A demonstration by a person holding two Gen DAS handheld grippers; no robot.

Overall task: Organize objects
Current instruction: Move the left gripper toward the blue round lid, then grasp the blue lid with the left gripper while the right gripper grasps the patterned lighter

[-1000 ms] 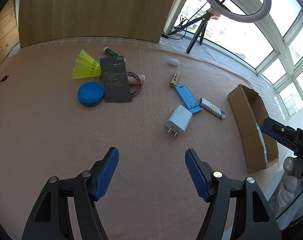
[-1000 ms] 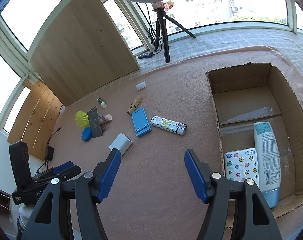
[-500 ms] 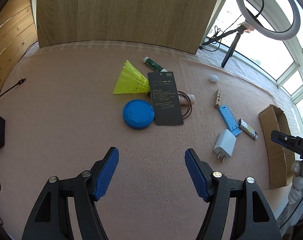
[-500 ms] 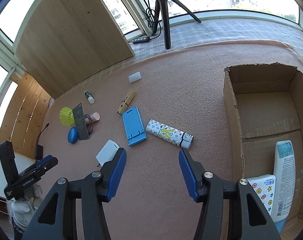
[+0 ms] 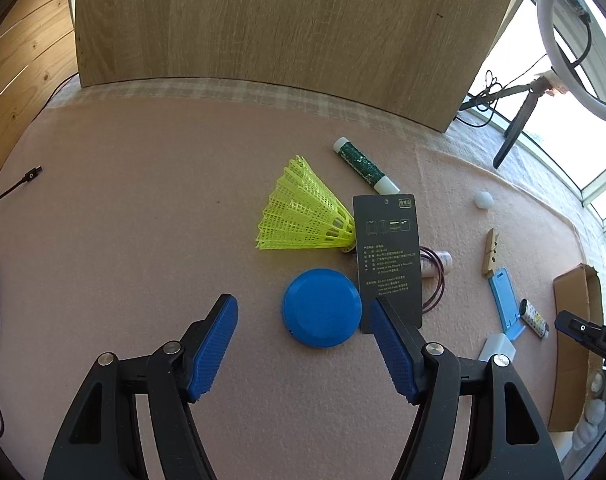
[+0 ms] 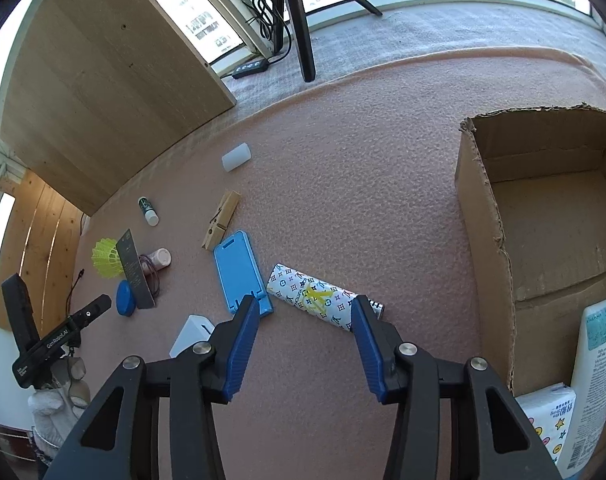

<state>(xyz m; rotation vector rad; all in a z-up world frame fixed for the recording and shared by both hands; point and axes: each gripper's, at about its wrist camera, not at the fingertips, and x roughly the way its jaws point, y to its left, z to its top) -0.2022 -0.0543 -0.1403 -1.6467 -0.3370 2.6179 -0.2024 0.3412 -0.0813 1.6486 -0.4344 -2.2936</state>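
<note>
Small items lie scattered on a pink mat. My left gripper [image 5: 303, 344] is open, just short of a round blue lid [image 5: 322, 307]; a black card [image 5: 387, 260] and a yellow shuttlecock [image 5: 303, 216] lie beside it. My right gripper [image 6: 305, 340] hovers near a white patterned tube [image 6: 315, 298]; its jaws are closing, and nothing sits between the pads. A blue phone stand [image 6: 241, 270] and a white charger [image 6: 191, 336] lie left of it. The cardboard box [image 6: 487, 216] at right holds a white bottle [image 6: 595, 376] and a dotted pack [image 6: 551, 420].
A green tube [image 5: 363, 166], a clothespin [image 6: 221, 220], a white cap [image 6: 235, 157] and a pink item with a loop [image 6: 157, 260] lie further off. A wood panel [image 5: 287, 24] stands at the mat's back edge; a tripod [image 6: 299, 20] stands beyond it. A cable [image 5: 11, 188] lies far left.
My left gripper swung left from the charger to the blue lid. My right gripper came down and closer to the patterned tube, and its jaws narrowed.
</note>
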